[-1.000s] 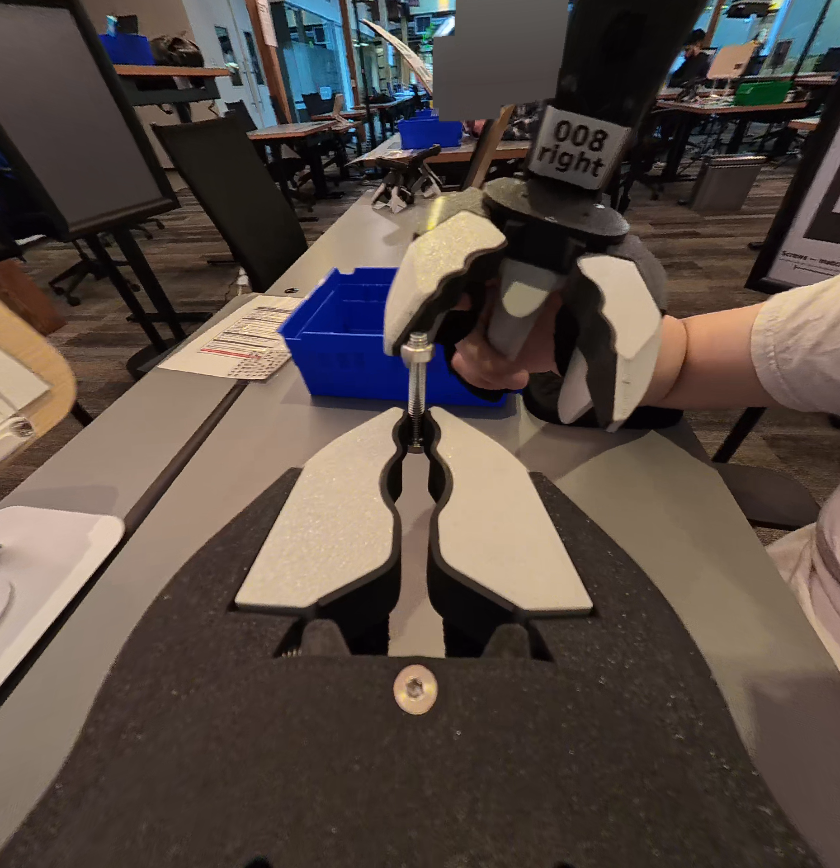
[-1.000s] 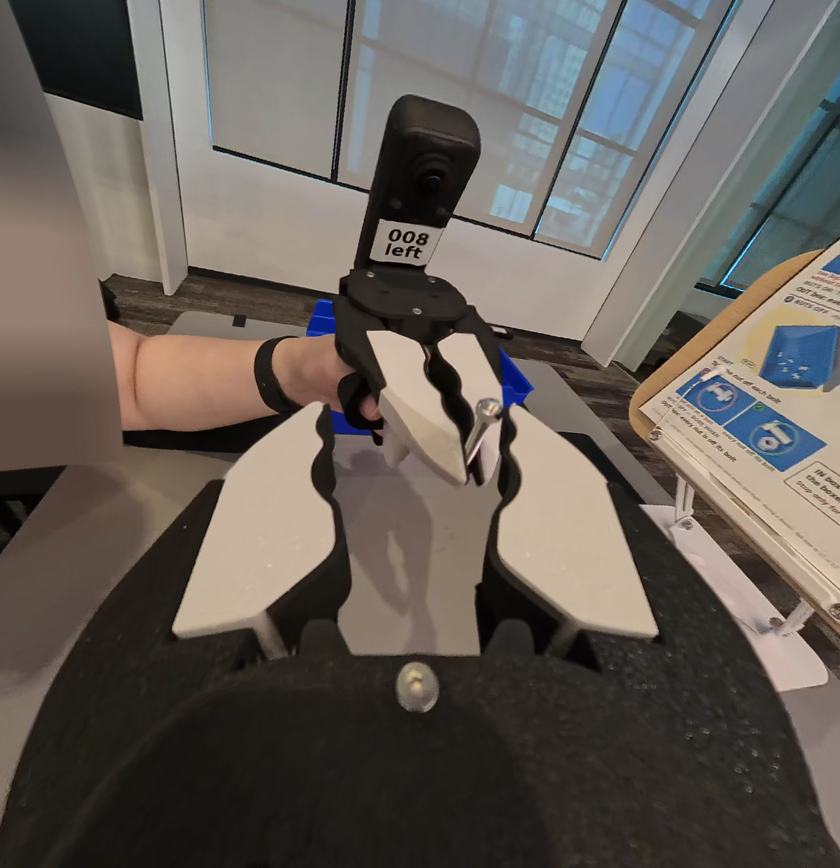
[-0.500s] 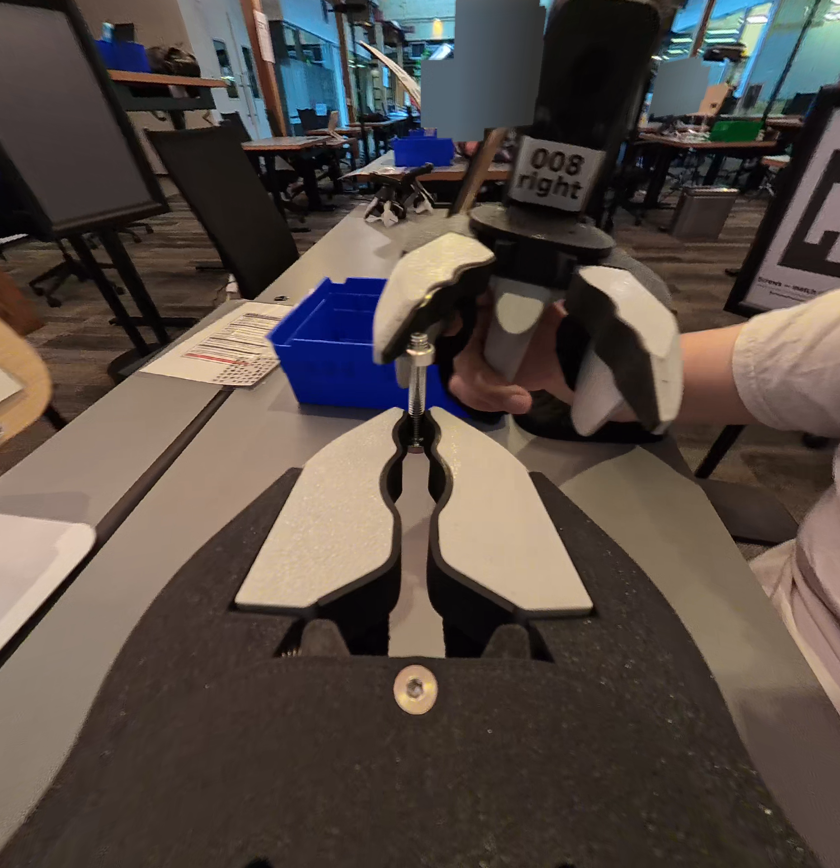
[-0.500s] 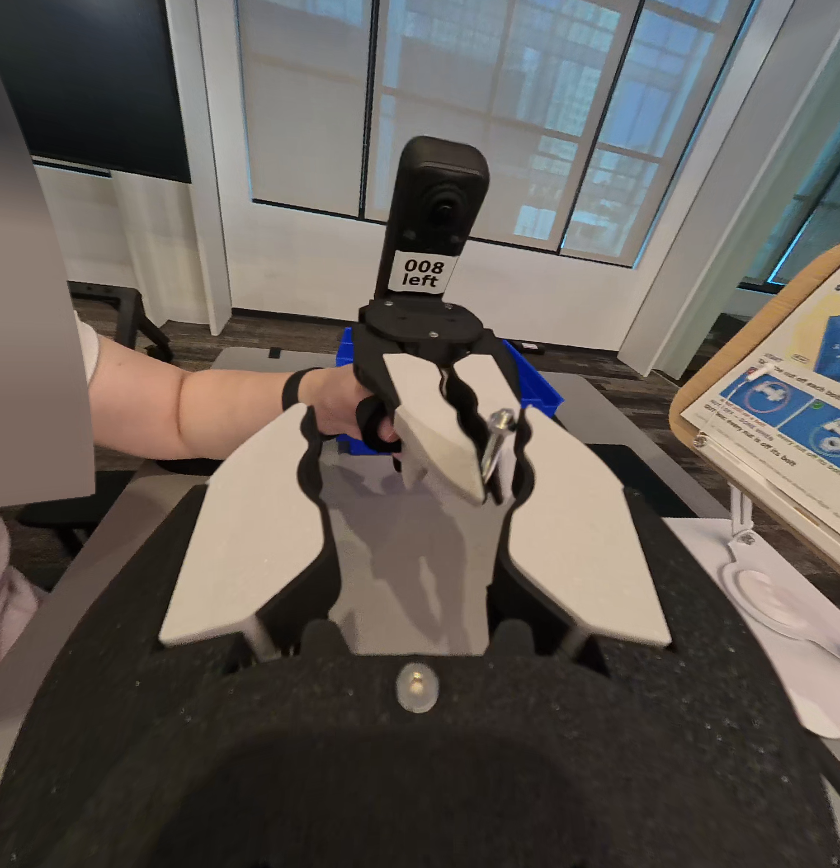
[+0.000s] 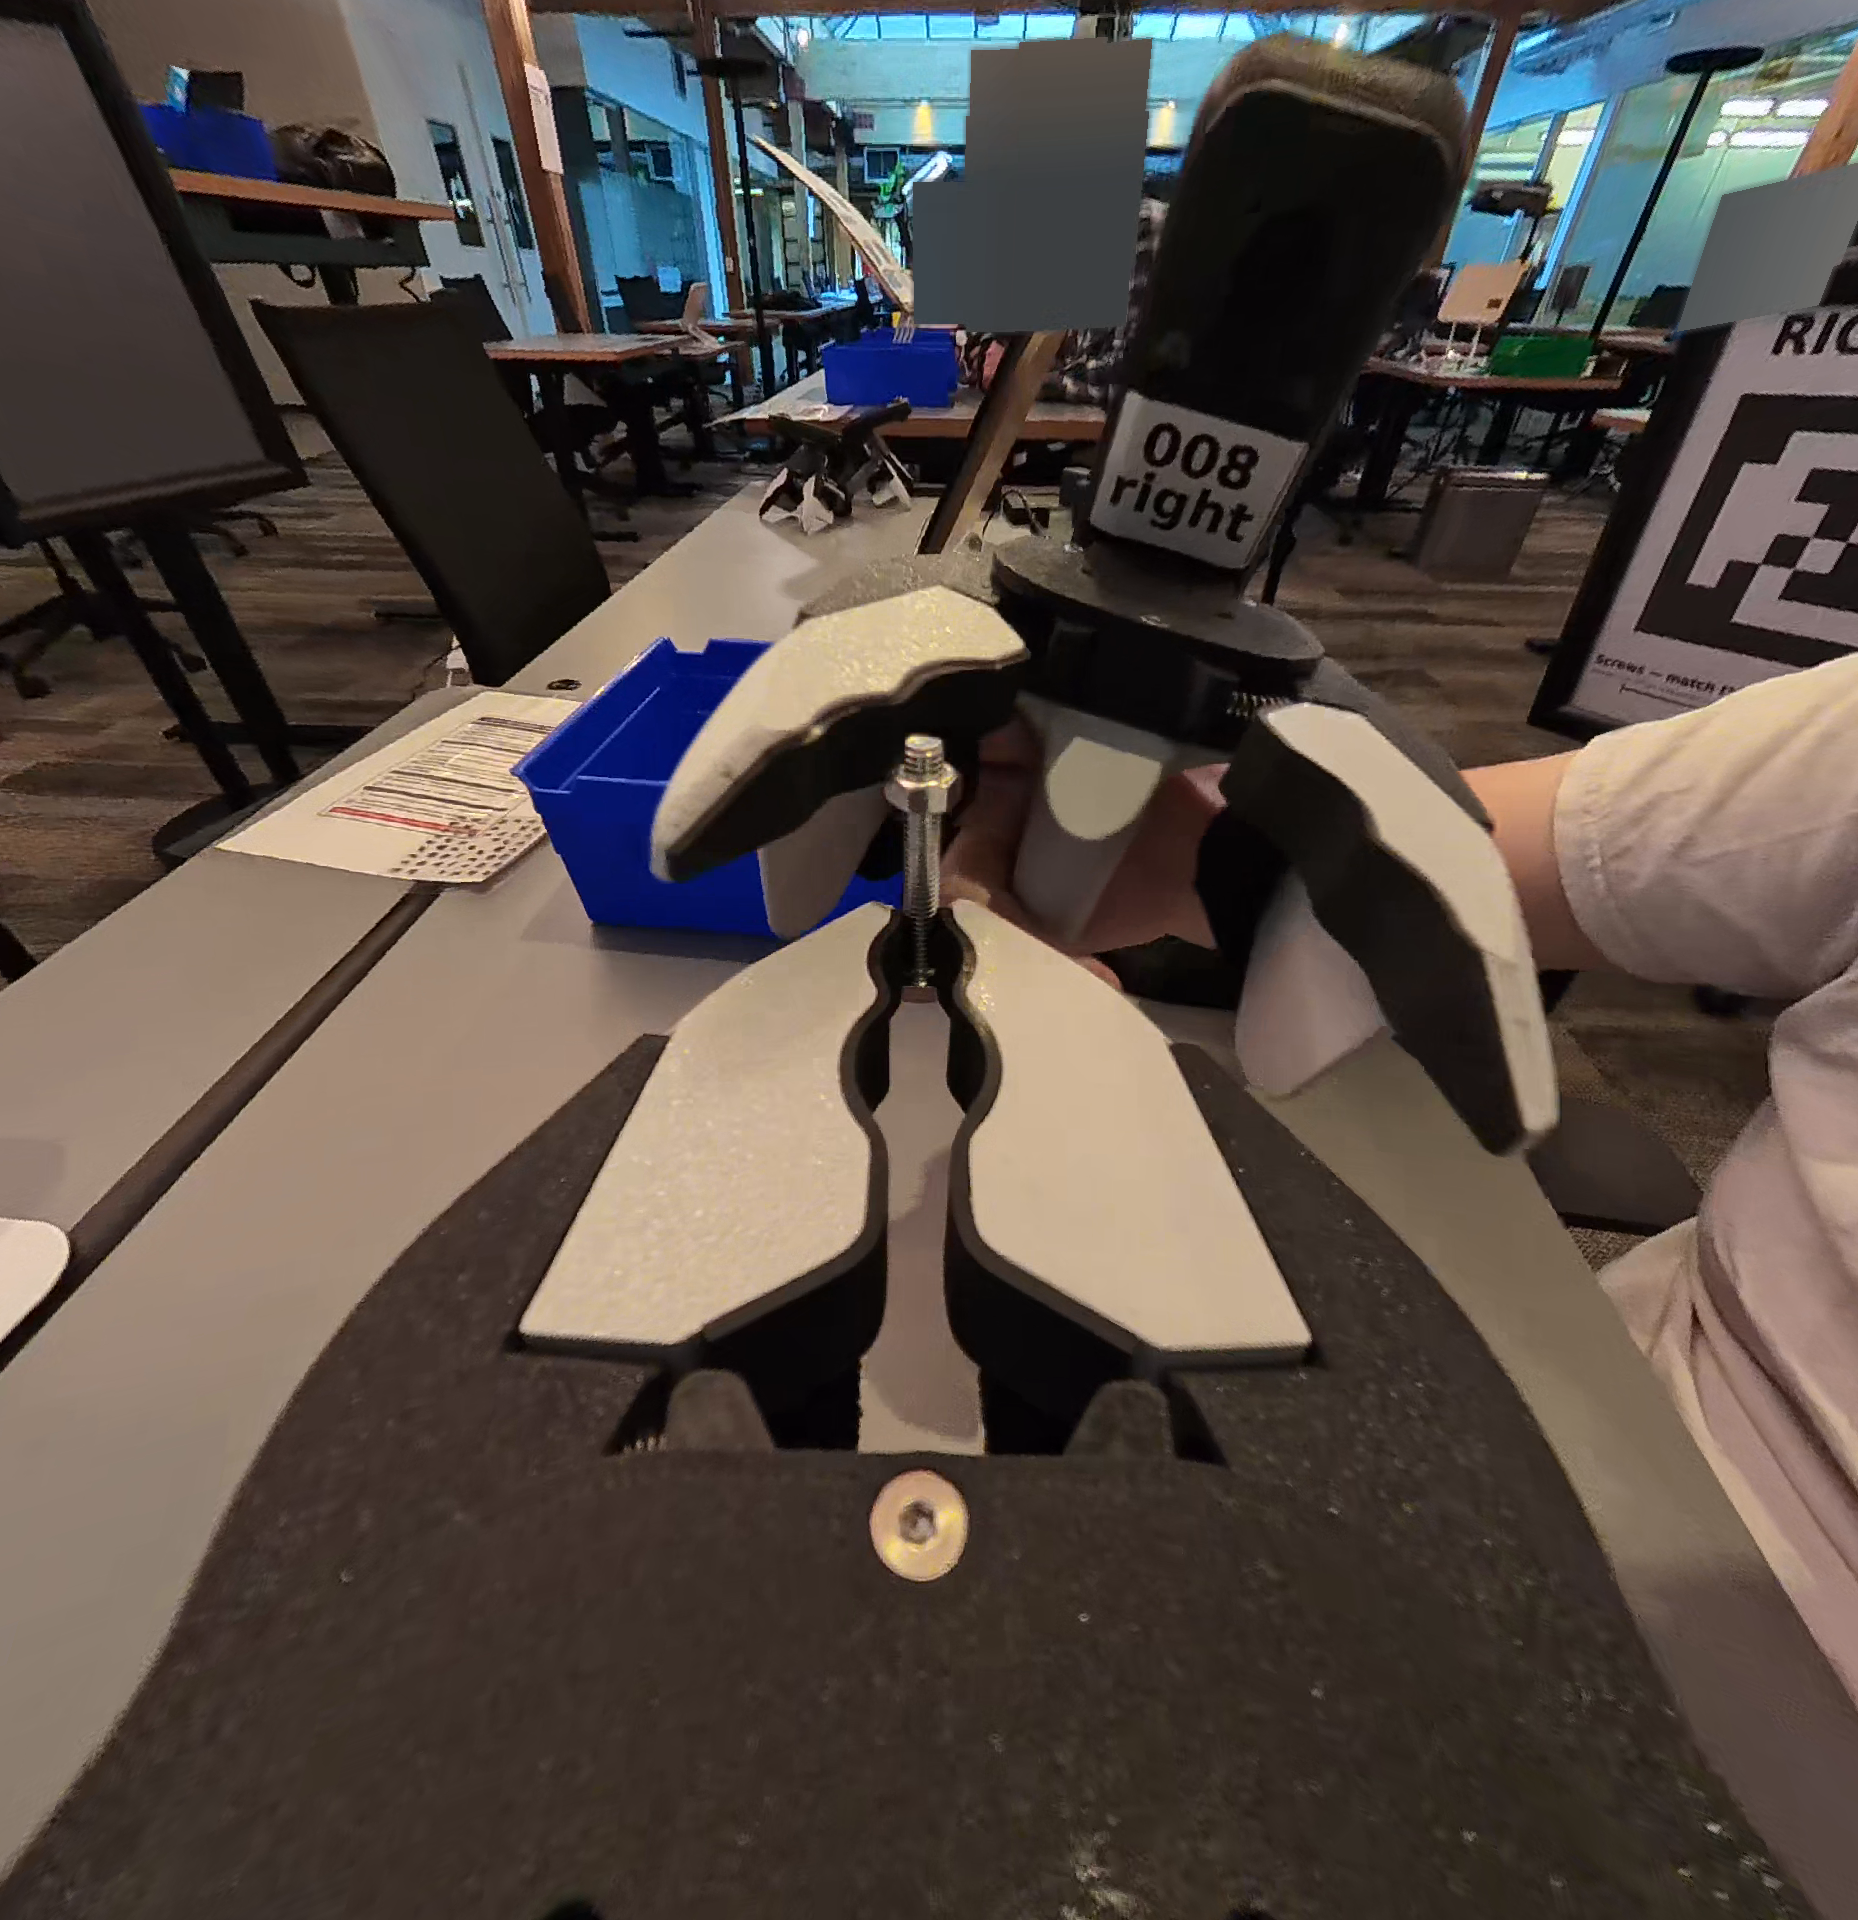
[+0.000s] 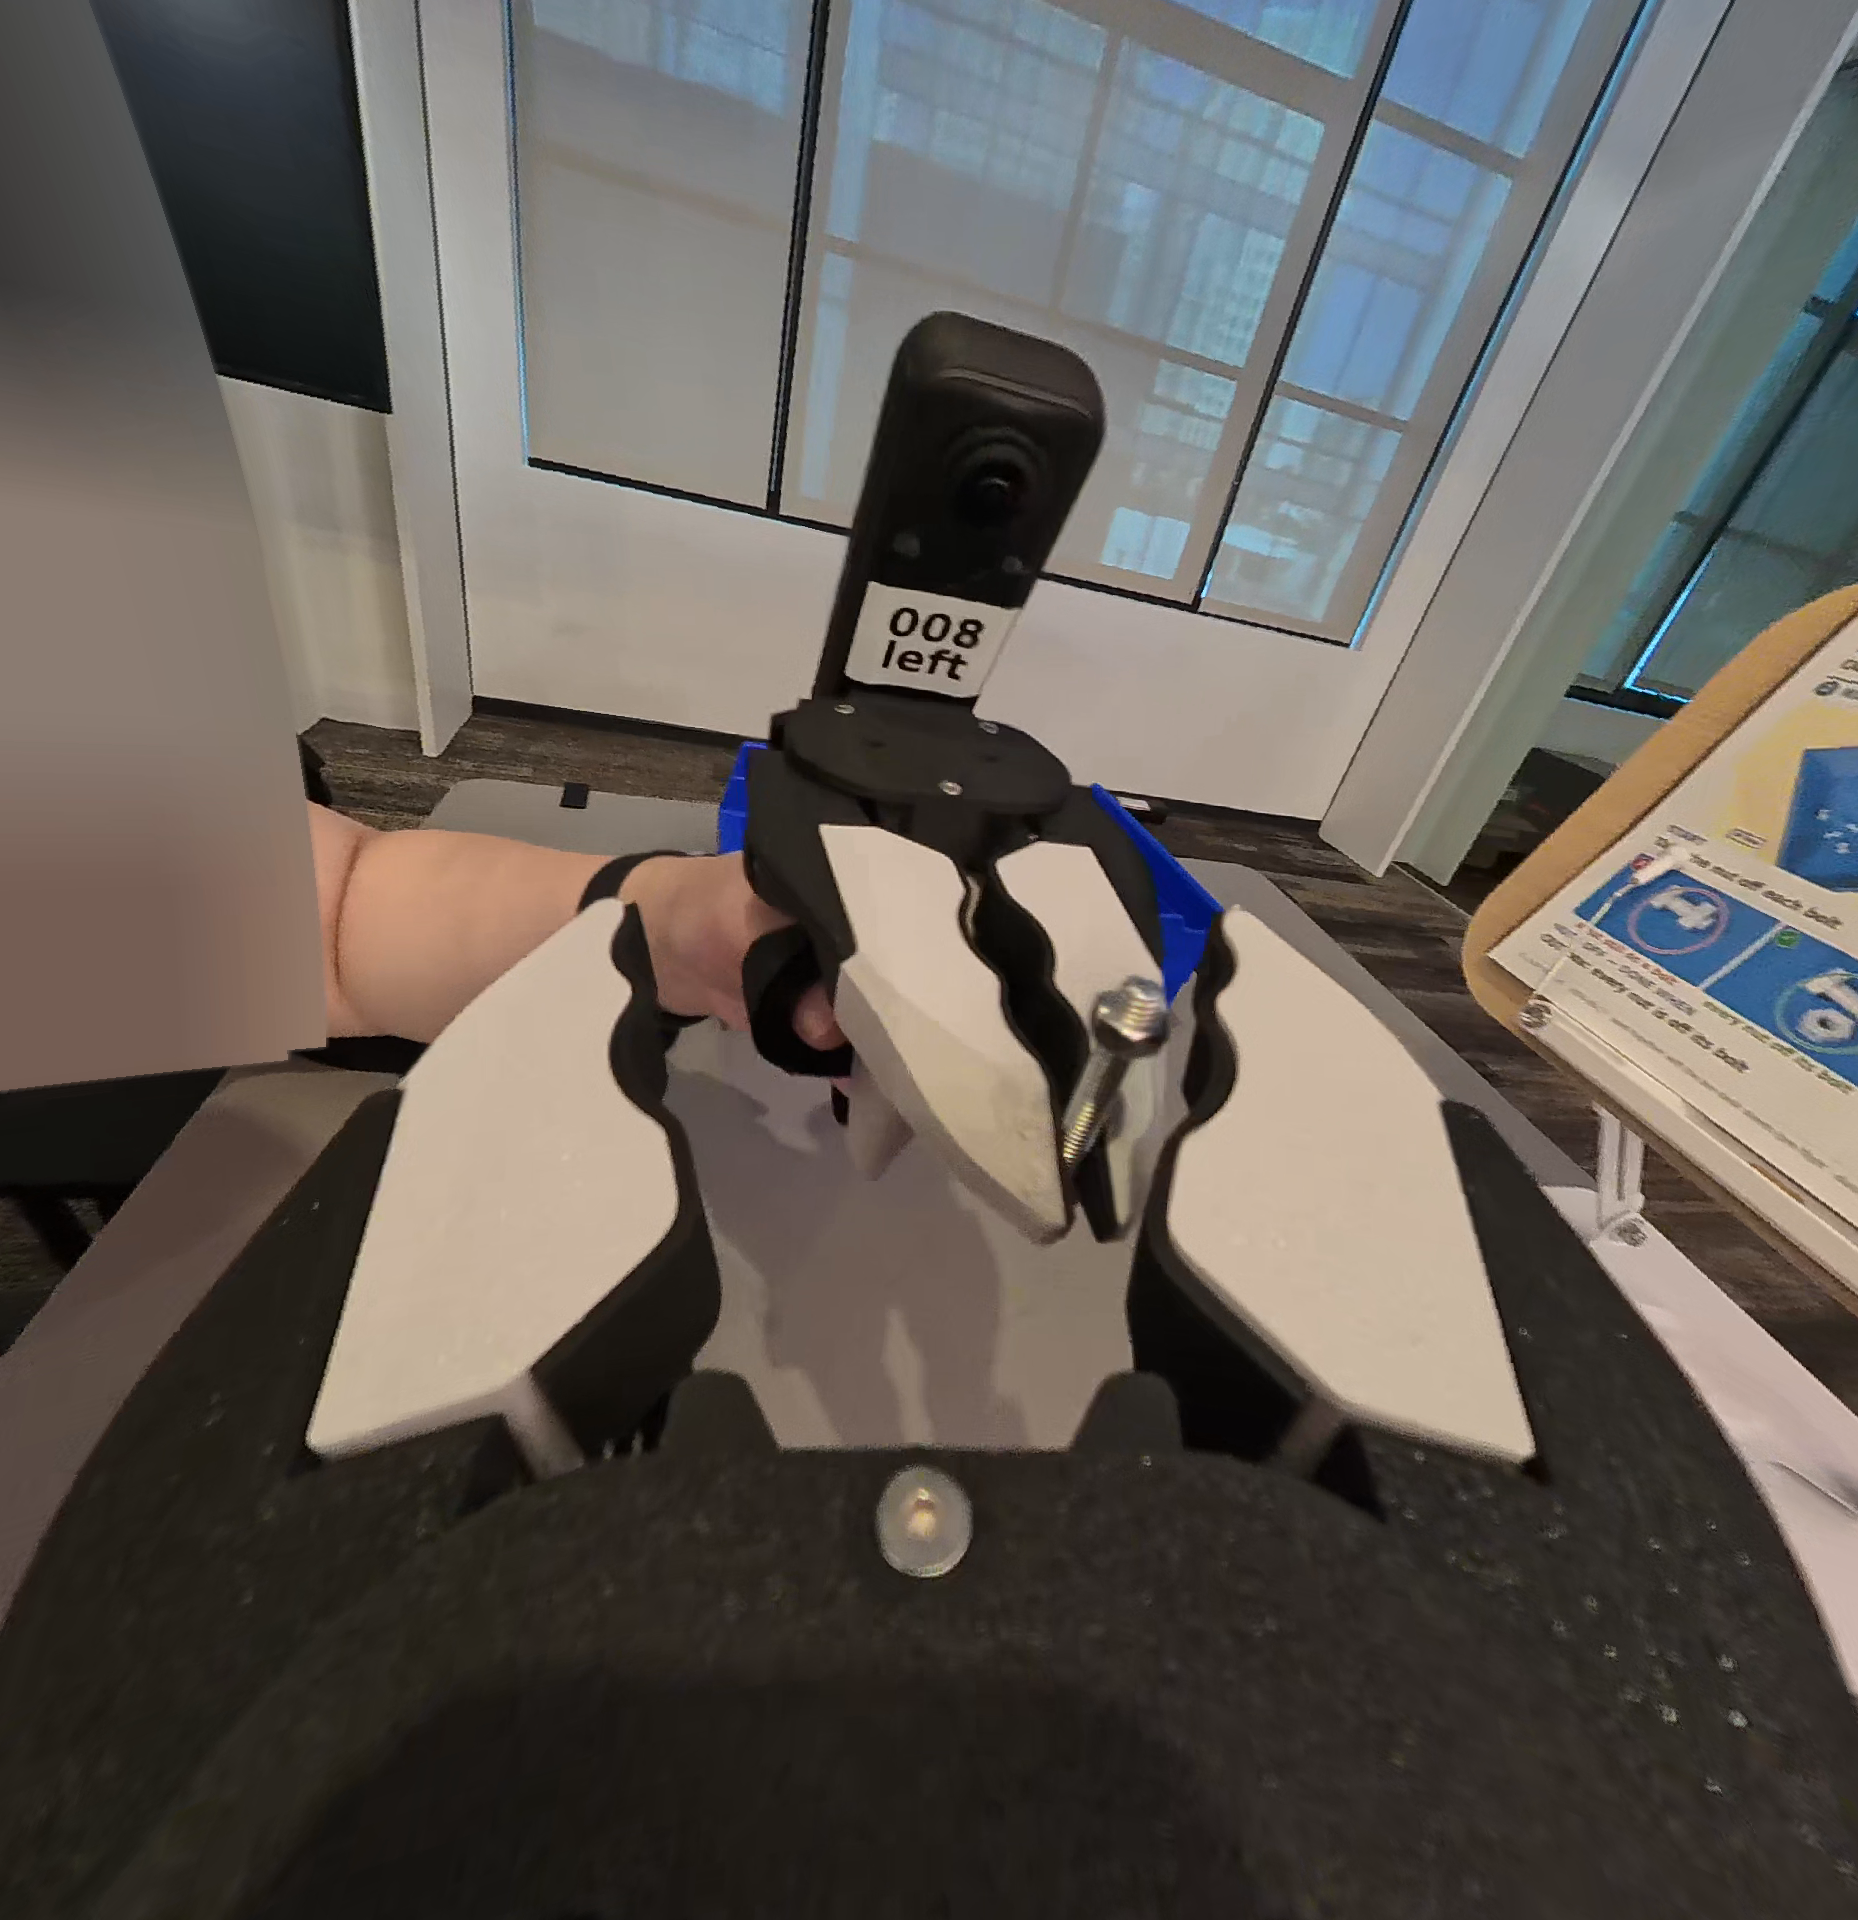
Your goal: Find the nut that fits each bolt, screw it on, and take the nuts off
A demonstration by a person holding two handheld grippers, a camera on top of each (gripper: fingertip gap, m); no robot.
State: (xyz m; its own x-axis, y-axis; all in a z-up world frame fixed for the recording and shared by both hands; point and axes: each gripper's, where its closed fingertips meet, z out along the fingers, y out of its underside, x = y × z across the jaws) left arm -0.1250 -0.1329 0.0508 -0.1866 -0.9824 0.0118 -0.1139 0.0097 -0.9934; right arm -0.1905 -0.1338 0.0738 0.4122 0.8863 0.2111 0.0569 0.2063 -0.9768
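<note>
- The left hand-held gripper (image 5: 920,961), with its black foam body and grey finger plates, is squeezing shut on the bottom of a thin, shiny silver metal bolt (image 5: 919,883), holding it almost straight up in the air above the grey desk (image 5: 405,1049).
- A small silver six-sided nut (image 5: 926,790) is sitting near the top of the bolt, with a little bit of thread poking out above it.
- The right hand-held gripper (image 5: 1091,966) is standing wide open. One of its fingers (image 5: 842,717) is sitting right beside the nut, maybe touching it; the other is well apart from it.
- It looks like the nut is being turned along the bolt. Which way it is going cannot be told.
- For the next move, the right hand-held gripper probably needs to pinch the flat sides of the nut and twist, while the left one is keeping the bolt from spinning.
- The bolt is leaning a little in the right wrist view, so a hard twist could tip it or make it slip.
- A bright blue plastic bin (image 5: 634,790) is sitting on the desk just behind the bolt, near the far edge.
- A white paper sheet (image 5: 426,790) is lying to its left.
- A board on a stand with coloured pictures (image 6: 1735,935) is standing close on the other side.
- The air above the bolt is free, so there is room to lift the nut straight off.
</note>
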